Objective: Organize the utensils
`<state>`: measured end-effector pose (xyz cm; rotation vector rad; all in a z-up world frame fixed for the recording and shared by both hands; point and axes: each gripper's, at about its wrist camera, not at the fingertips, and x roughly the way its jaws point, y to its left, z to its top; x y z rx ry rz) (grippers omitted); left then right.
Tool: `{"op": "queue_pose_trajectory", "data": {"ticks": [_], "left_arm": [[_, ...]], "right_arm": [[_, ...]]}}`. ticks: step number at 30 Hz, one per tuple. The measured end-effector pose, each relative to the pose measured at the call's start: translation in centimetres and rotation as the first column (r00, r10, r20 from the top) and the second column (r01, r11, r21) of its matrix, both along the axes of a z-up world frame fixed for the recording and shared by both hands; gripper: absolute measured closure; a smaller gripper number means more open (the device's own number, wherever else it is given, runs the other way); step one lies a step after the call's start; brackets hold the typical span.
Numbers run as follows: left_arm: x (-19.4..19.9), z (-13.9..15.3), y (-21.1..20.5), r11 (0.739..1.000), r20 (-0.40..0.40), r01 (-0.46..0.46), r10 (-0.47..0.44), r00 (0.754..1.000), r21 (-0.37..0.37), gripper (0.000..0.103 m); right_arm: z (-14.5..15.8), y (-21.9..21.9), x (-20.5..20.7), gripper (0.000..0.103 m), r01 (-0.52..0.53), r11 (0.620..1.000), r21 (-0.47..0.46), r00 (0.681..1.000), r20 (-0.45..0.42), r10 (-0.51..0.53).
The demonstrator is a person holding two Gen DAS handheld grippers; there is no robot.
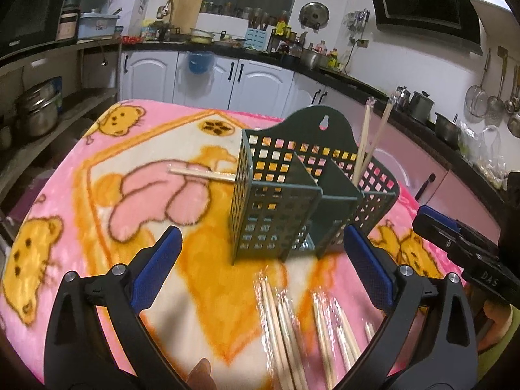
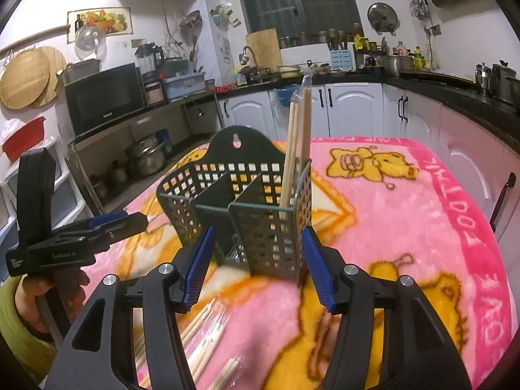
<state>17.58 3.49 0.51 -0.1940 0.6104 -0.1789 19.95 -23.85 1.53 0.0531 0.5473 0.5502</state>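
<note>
A dark green perforated utensil holder with three compartments stands upright on the pink bear blanket; it also shows in the right wrist view. Two wrapped chopstick pairs stand in its right compartment, also seen in the right wrist view. Several wrapped chopstick pairs lie on the blanket near me, also visible in the right wrist view. One more pair lies left of the holder. My left gripper is open and empty before the holder. My right gripper is open and empty, just before the holder.
The right gripper's body shows at the right edge of the left wrist view; the left gripper shows at the left of the right wrist view. Kitchen cabinets and a shelf of pots surround the table.
</note>
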Motion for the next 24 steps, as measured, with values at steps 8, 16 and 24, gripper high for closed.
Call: {"op": "queue_pose_trajectory", "data": {"ticks": [8,16,24], "left_arm": [[-1.0,-0.7,0.2,1.000,-0.028,0.008,-0.008,1.000,-0.002,0.011],[-1.6,-1.8,0.3,1.000,-0.074,0.010,-0.011,0.997,-0.008,0.011],[-1.9,-3.4,0.3,0.999,-0.140,0.032,-0.036,0.989,-0.026,0.020]], "right_arm": [[-0.7,0.1,-1.2,0.049,-0.021,0.999,-0.044,0.999,-0.050,0.019],[-1.8,0.5,-2.2,0.049,-0.052,0.995,-0.087,0.993,-0.114,0.042],[-3.6,1.0,-3.5,0.050,-0.091,0.989,-0.116,0.979,-0.194,0.068]]}}
